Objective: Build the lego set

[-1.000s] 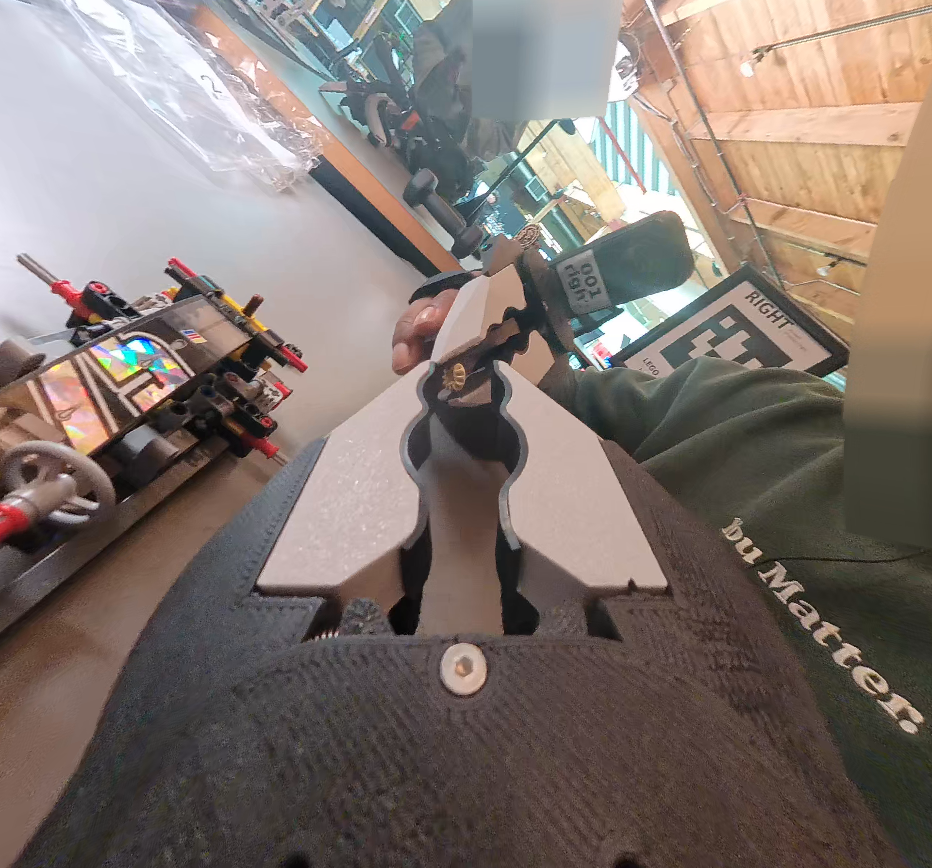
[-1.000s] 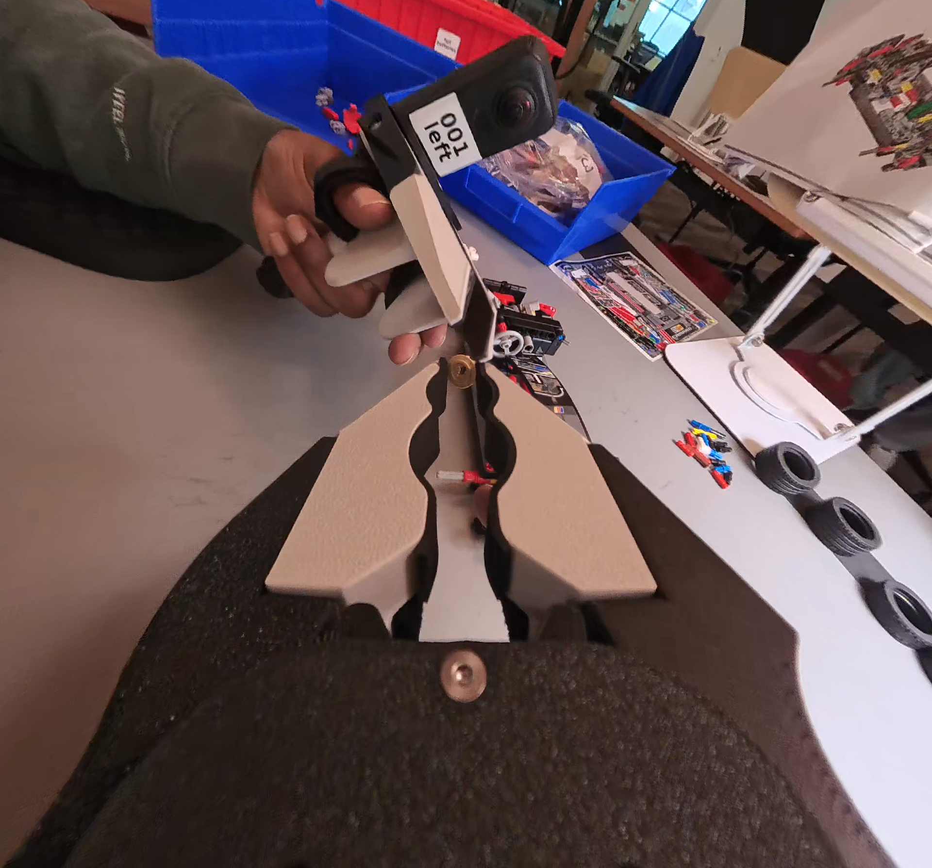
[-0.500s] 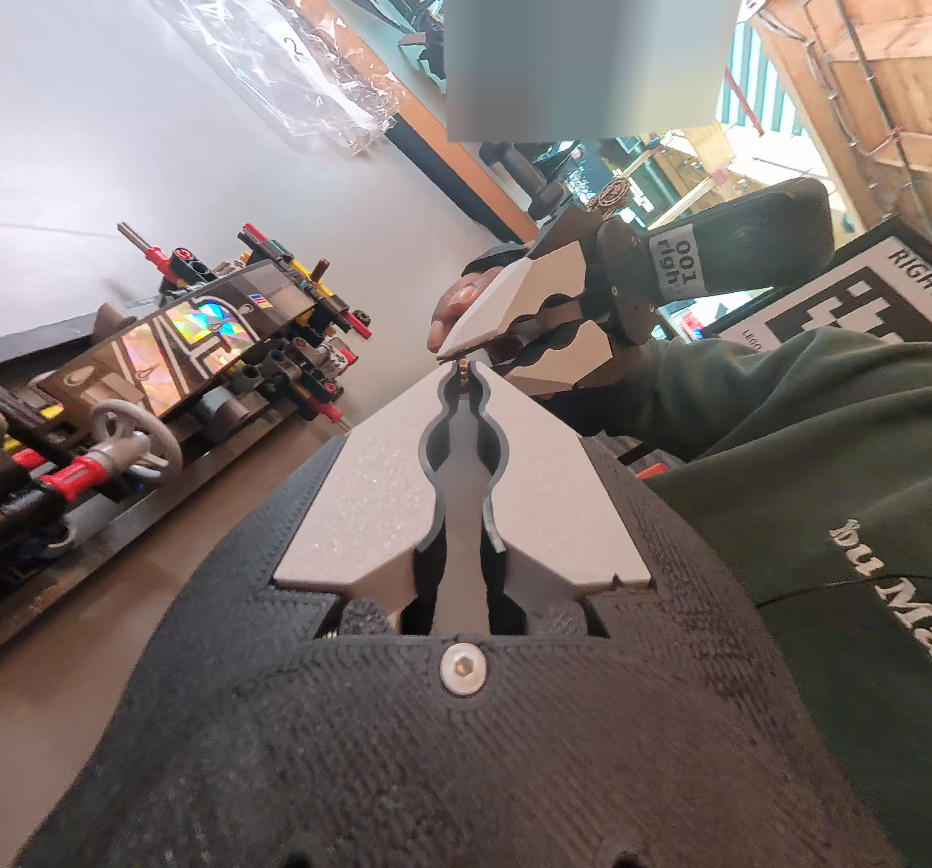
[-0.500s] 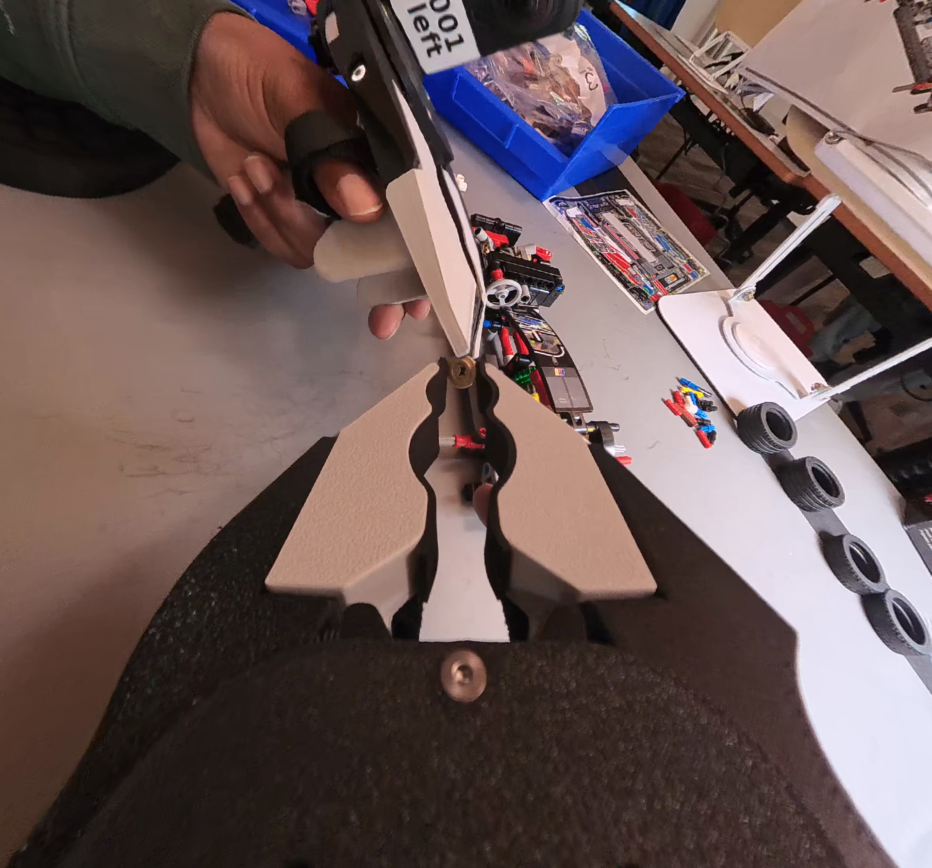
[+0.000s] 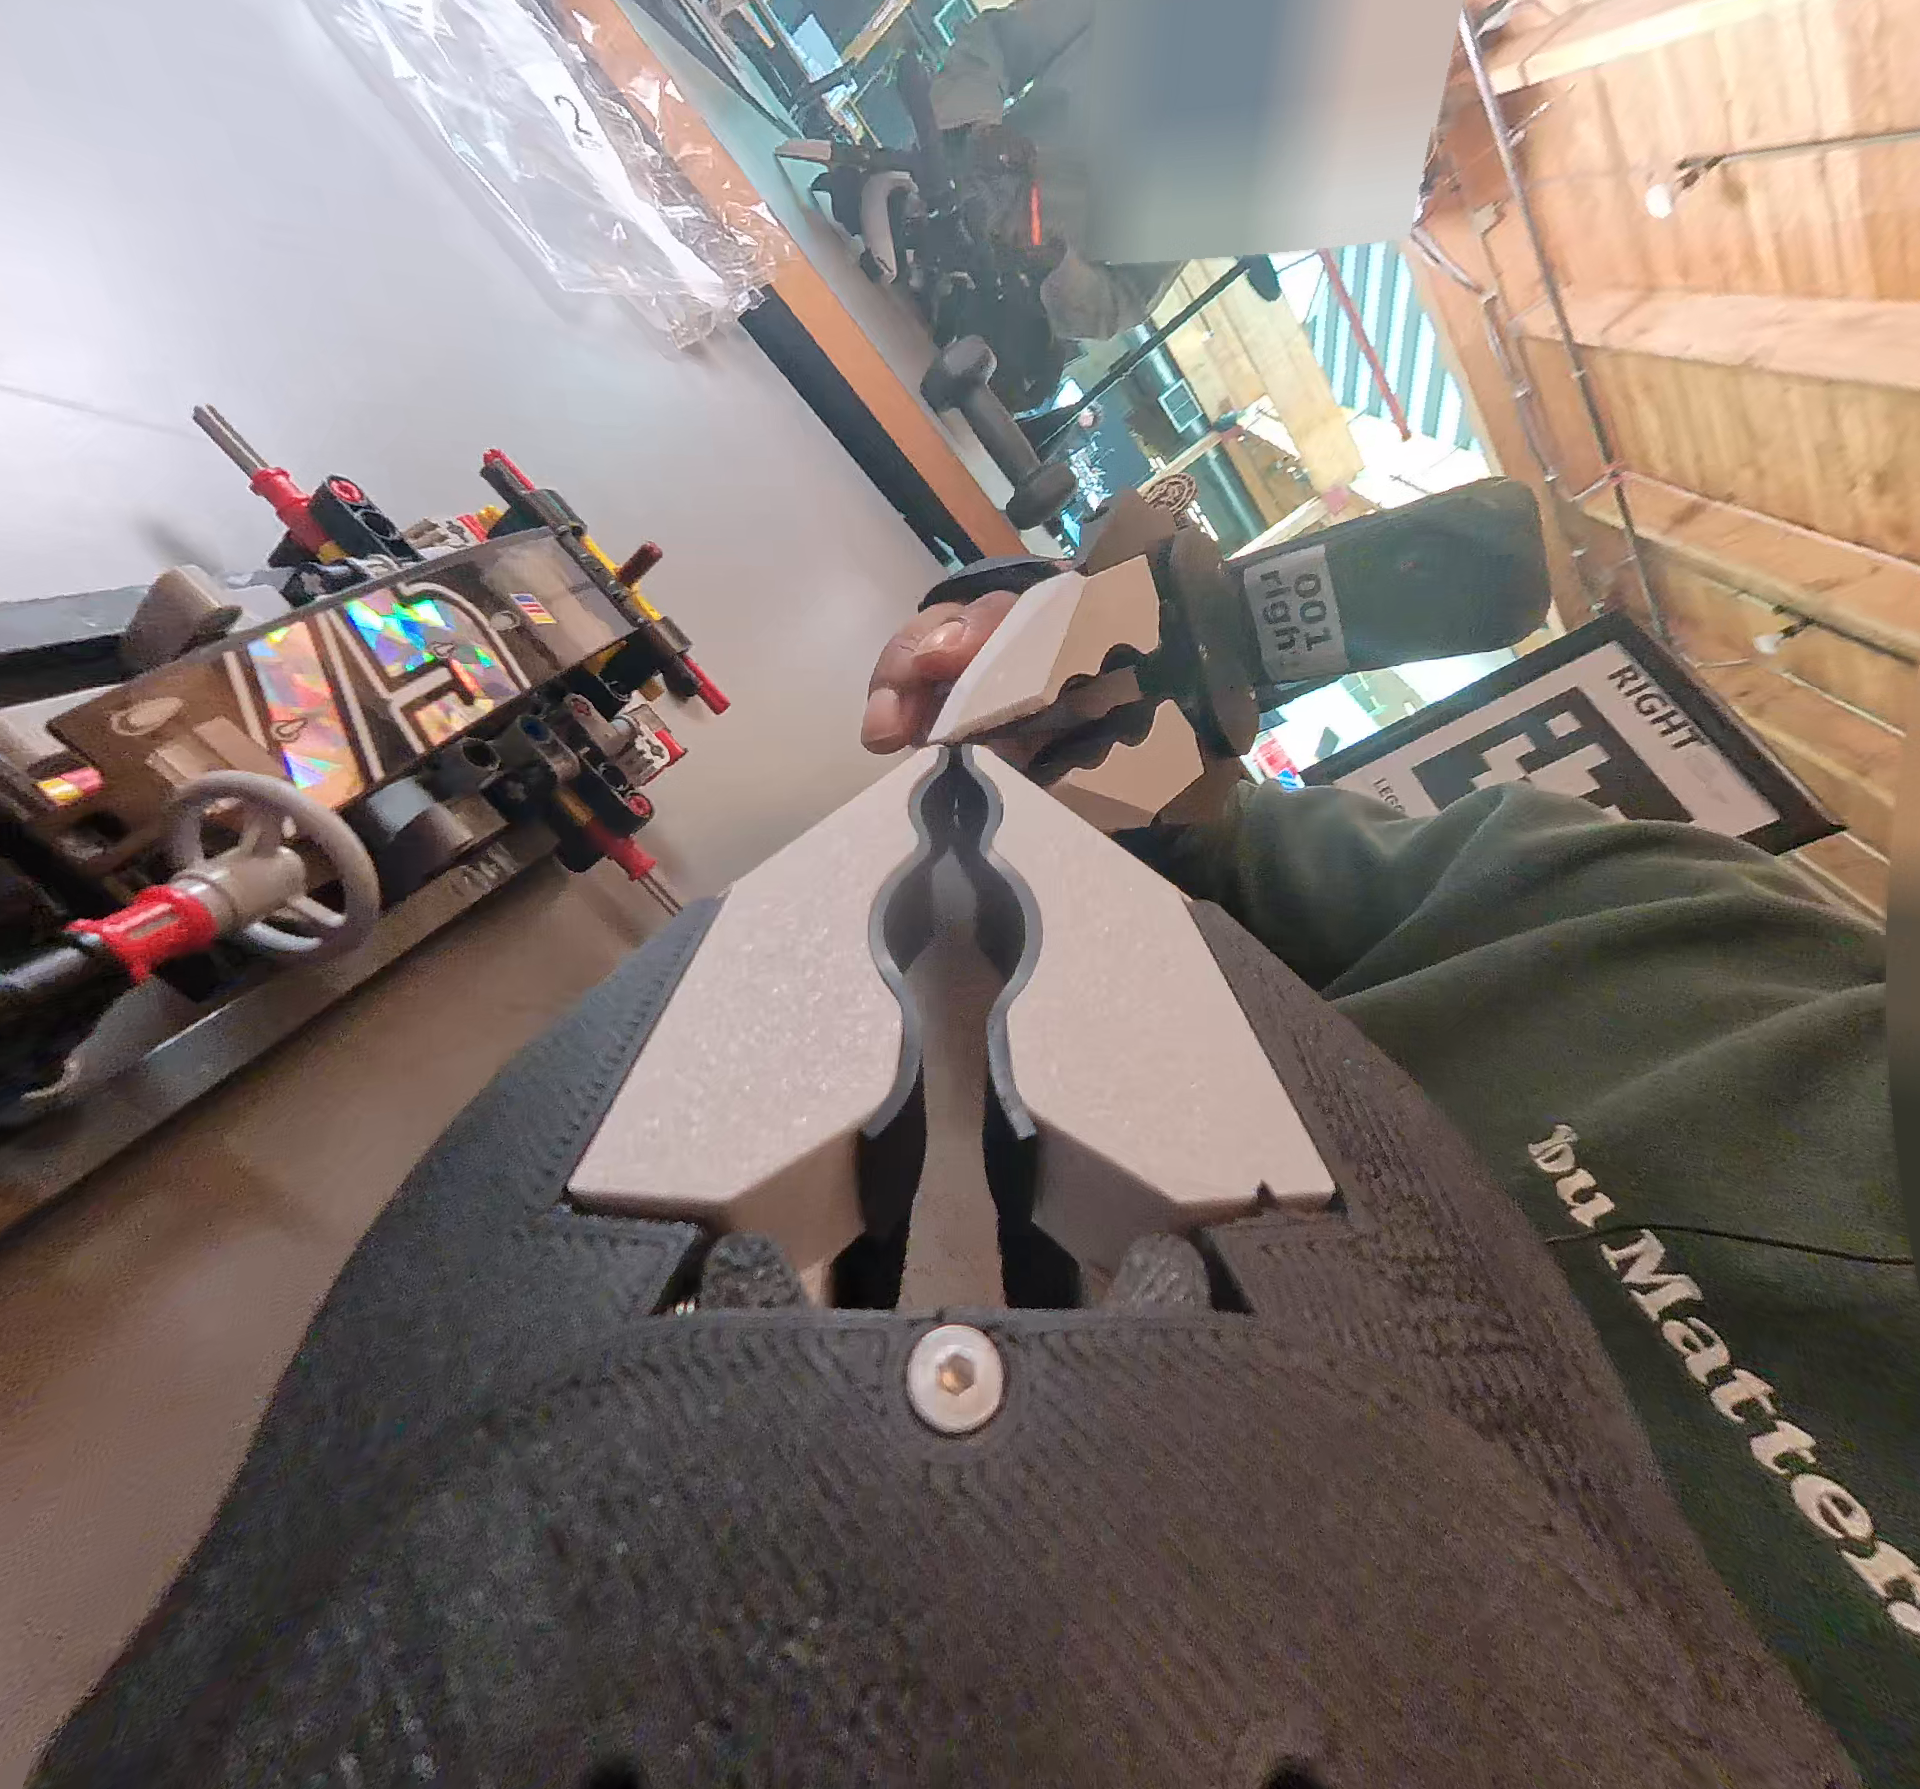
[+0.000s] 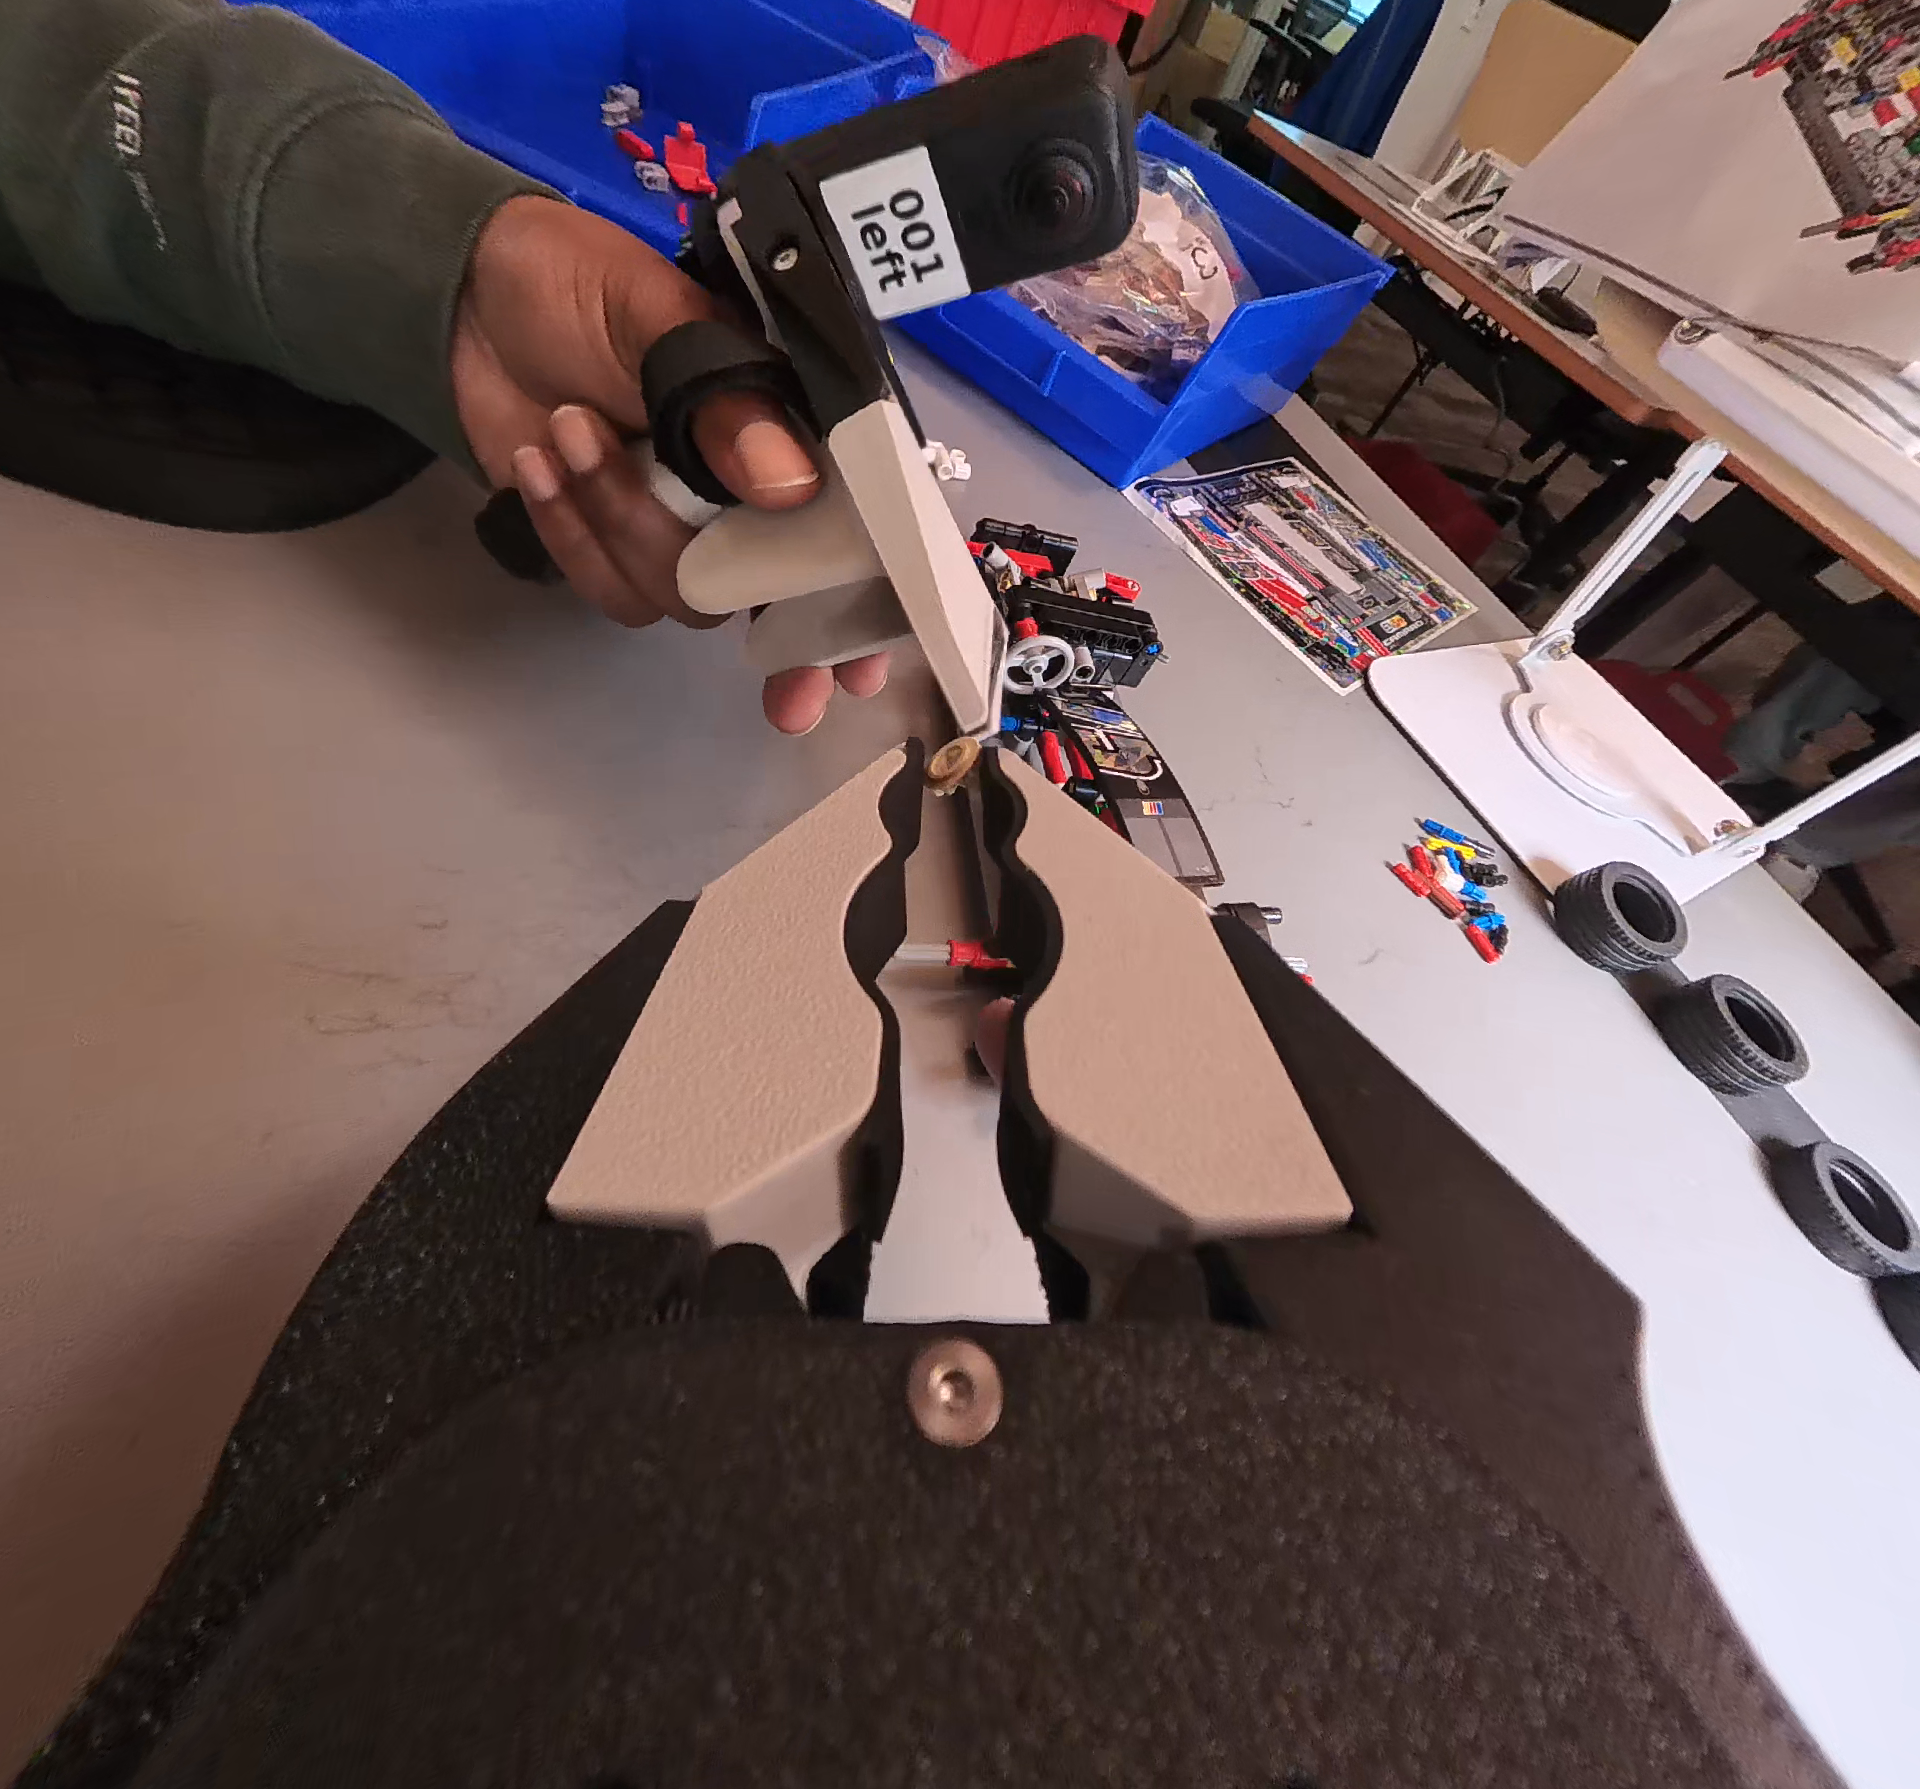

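- Sitting on the table are a half-built lego car, loose small pieces, black tires and blue bins.
- Right tool pinches a small gold gear; the left tool, fingers together, touches it, above the car.

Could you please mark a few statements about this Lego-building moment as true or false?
1. A small brass-coloured gear sits between the tips of the right gripper. True.
2. The left gripper has its jaws wide open. False: its jaws are closed, tips together, right at the other gripper's tip.
3. The partly built car model rests on the table, with neither gripper holding it. True.
4. The black tyres are fitted on the car model. False: they lie in a row on the table, apart from it.
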The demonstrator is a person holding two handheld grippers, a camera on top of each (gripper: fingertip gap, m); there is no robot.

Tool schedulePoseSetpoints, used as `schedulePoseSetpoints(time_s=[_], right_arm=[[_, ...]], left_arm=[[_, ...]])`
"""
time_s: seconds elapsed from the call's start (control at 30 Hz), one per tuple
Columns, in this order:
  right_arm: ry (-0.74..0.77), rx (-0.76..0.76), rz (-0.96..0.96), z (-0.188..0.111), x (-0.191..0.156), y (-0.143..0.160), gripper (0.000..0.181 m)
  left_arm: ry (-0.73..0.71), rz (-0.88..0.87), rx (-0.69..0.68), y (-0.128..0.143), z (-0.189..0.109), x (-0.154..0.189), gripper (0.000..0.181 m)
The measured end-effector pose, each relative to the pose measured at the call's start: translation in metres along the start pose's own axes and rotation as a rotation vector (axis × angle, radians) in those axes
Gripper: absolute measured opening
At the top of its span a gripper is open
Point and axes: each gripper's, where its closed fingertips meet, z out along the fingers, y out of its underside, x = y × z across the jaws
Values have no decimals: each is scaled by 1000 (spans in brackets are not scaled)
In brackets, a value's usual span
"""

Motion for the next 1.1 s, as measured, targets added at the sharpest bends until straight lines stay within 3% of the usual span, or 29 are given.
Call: schedulePoseSetpoints(time_s=[0.17,0.23,0.33,0.6,0.77,0.87,1.1], right_arm=[[-29,25,31,-1,-3,-2,8],[-45,41,37,-2,-5,-5,9],[-54,41,30,-2,-7,-5,9],[-47,48,33,-2,-5,-5,10],[16,56,-133,-5,-2,-7,22],[17,32,-201,-5,-4,-2,22],[-34,24,-167,-4,-9,3,14]], left_arm=[[15,36,-38,4,0,4,0],[47,17,-55,6,0,6,11],[95,-8,-76,11,2,12,12],[77,-59,-58,10,3,8,1],[57,-156,-40,8,2,1,0],[51,-179,-44,10,2,-1,0],[38,-164,-90,18,4,-2,0]])
